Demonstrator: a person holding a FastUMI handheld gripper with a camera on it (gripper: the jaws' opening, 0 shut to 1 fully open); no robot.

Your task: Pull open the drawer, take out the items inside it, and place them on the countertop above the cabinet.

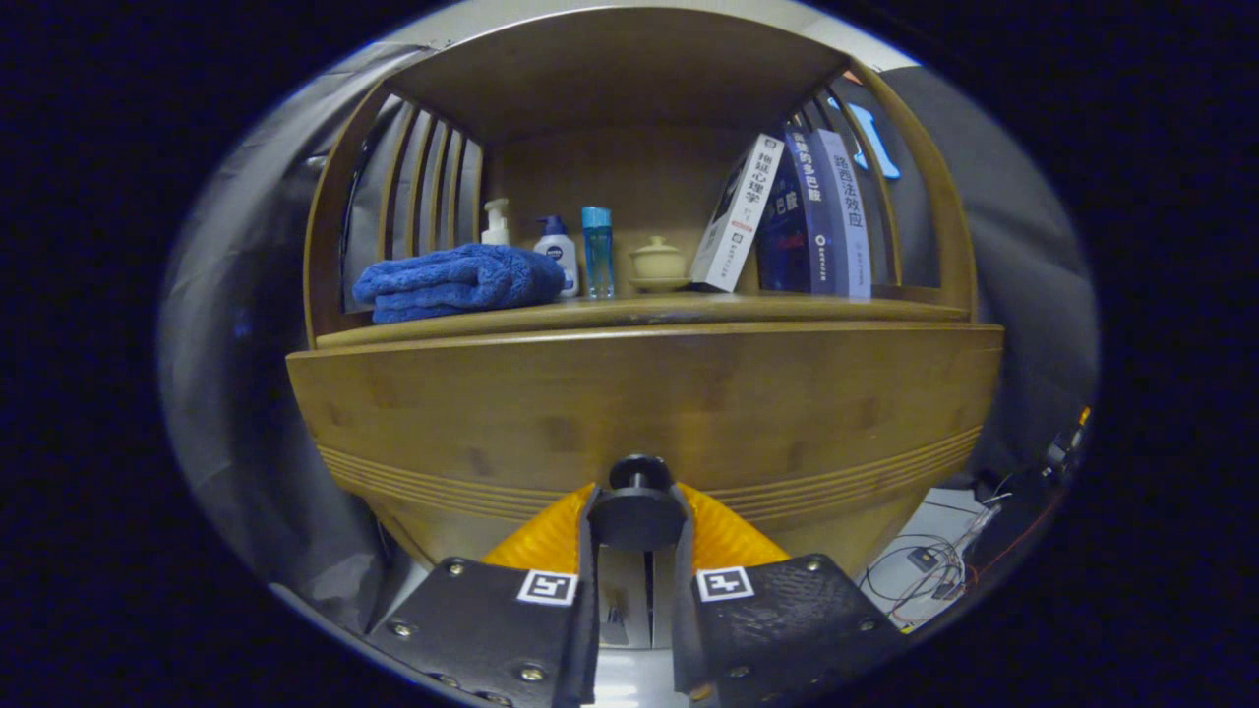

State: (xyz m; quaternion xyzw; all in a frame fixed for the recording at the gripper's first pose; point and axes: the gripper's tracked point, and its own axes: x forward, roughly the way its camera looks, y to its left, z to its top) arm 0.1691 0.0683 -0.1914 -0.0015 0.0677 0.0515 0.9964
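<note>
The gripper point(639, 521) has both fingers pinched on the dark round knob point(639, 474) of the drawer point(551, 413), a plain wooden front with grooved lines along its bottom, at twelve o'clock from the fingers and directly under the countertop point(629, 313).

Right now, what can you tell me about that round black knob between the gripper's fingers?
The drawer knob is a dark, round, matte piece on a short stem, sticking out from the wooden drawer front low on its middle. The gripper has one finger on each side of it, apparently pressing on it. The drawer looks shut.
</note>
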